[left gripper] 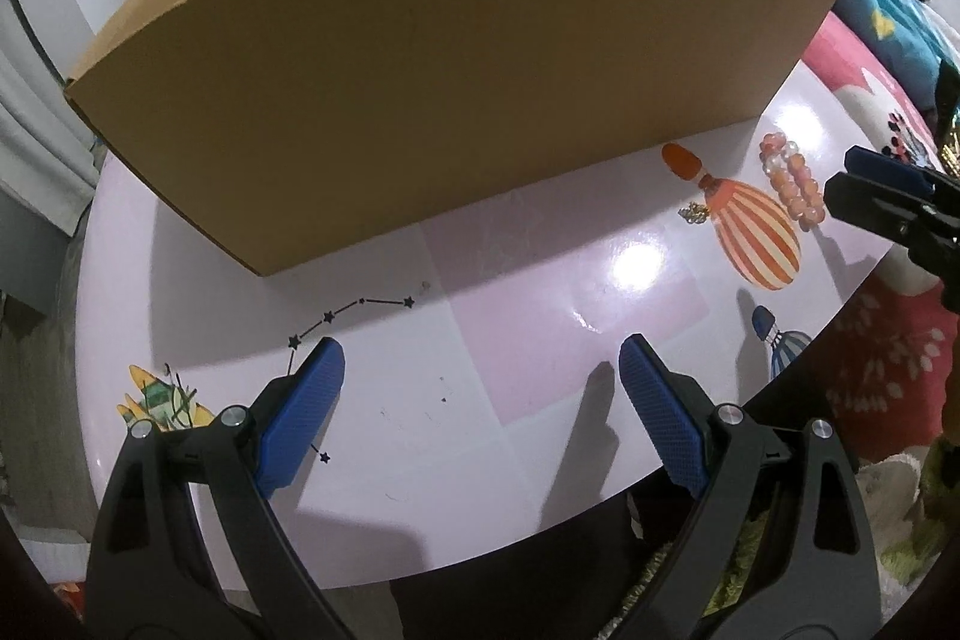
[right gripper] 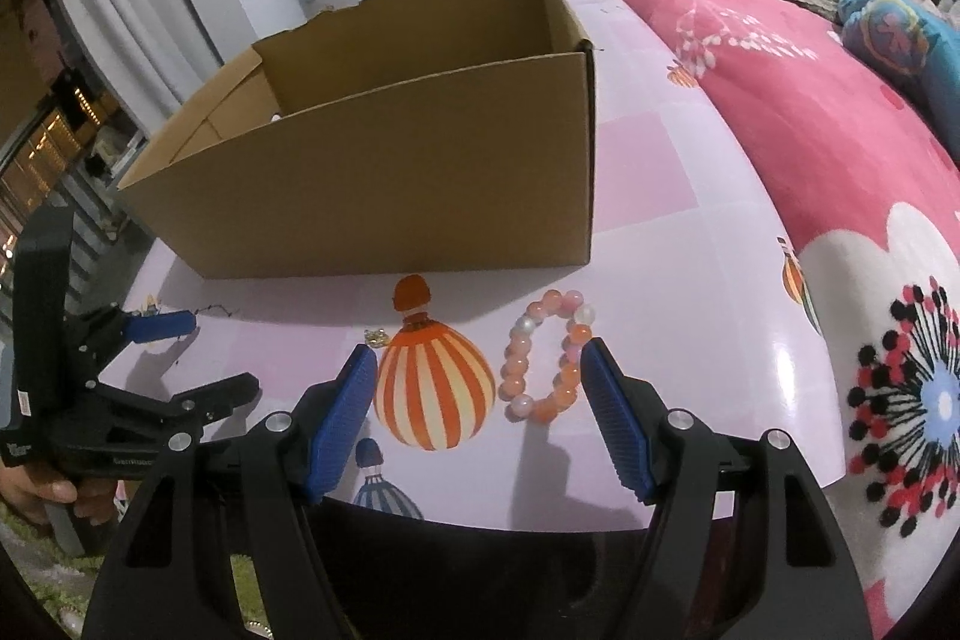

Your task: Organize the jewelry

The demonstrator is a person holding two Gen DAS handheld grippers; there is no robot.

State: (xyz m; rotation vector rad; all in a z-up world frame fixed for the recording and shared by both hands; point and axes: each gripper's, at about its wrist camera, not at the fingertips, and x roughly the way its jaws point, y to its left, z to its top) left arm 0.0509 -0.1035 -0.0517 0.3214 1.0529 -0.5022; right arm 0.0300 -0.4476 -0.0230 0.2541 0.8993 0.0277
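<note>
Jewelry is waiting on the tabletop [right gripper: 690, 280]: we are holding the right tongs [right gripper: 474, 376] open and empty, the pink bead bracelet [right gripper: 549, 358] lying just ahead by the right-hand pad, its long axis running away from us. Left tongs [left gripper: 480, 376], also open, are facing the cardboard box [left gripper: 456, 88], farther off.

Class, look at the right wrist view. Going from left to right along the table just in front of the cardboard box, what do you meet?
left gripper → small gold trinket → printed orange striped balloon → pink bead bracelet → pink flowered blanket off the table's right edge.
</note>
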